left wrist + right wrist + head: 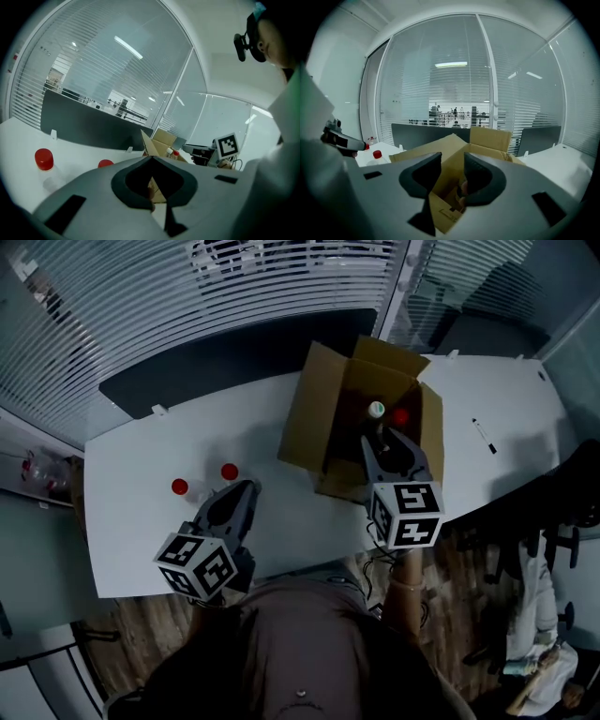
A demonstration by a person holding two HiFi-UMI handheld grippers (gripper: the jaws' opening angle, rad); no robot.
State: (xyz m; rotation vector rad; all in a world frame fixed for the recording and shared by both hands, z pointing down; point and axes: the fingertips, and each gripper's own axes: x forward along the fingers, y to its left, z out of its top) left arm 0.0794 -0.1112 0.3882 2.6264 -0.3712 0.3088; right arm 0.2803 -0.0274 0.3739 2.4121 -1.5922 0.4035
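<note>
While the left gripper (246, 486) sits closed and empty beside two bottles (230, 472) on the table (131, 493), the right gripper (380, 442), jaws apart and empty, hangs over the box (309, 418); dipping carelessly could topple the bottle inside (376, 410)

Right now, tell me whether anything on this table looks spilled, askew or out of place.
Nothing is spilled or damaged. The cardboard box sits turned at an angle to the table edges, flaps open. The two red-capped bottles outside it stand upright, and the bottles inside seem upright too.
</note>
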